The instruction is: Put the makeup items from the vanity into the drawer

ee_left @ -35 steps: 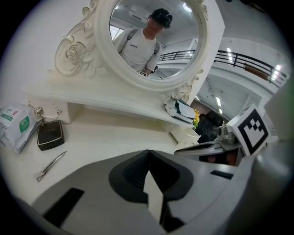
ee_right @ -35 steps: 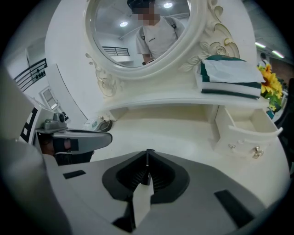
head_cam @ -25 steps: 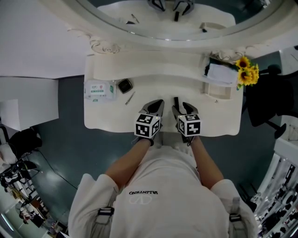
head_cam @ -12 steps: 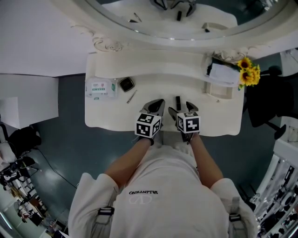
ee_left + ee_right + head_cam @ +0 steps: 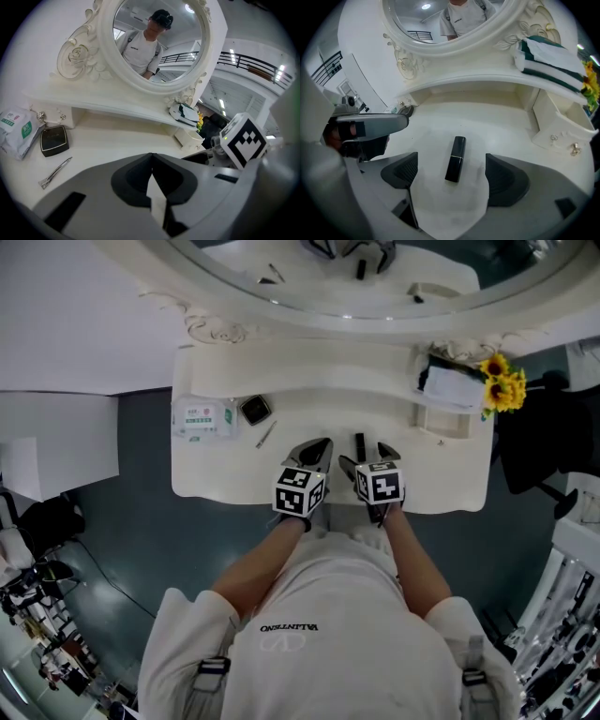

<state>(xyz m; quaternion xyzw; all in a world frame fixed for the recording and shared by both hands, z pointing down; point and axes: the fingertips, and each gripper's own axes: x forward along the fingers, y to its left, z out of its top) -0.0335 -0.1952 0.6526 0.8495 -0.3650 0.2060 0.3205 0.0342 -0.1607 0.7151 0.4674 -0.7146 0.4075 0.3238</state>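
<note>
A black lipstick (image 5: 455,159) lies flat on the white vanity top (image 5: 225,474), its length pointing away from me. My right gripper (image 5: 451,174) straddles it. Its jaws are opening, and both pads stand well clear of the tube, which also shows as a lipstick (image 5: 359,444) just ahead of the right gripper (image 5: 367,457) in the head view. My left gripper (image 5: 315,452) rests beside it near the front edge. In its own view the left gripper (image 5: 151,158) is shut with nothing in it.
To the left lie a black compact (image 5: 251,411), a thin metal clip (image 5: 263,436) and a pack of wipes (image 5: 200,418). At the right stand a small drawer box (image 5: 441,421), a folded cloth (image 5: 548,54) and sunflowers (image 5: 499,385). The oval mirror (image 5: 356,268) rises behind.
The right gripper's jaws have spread wide apart around the lipstick, which stays lying on the tabletop. The left gripper has hardly moved.
</note>
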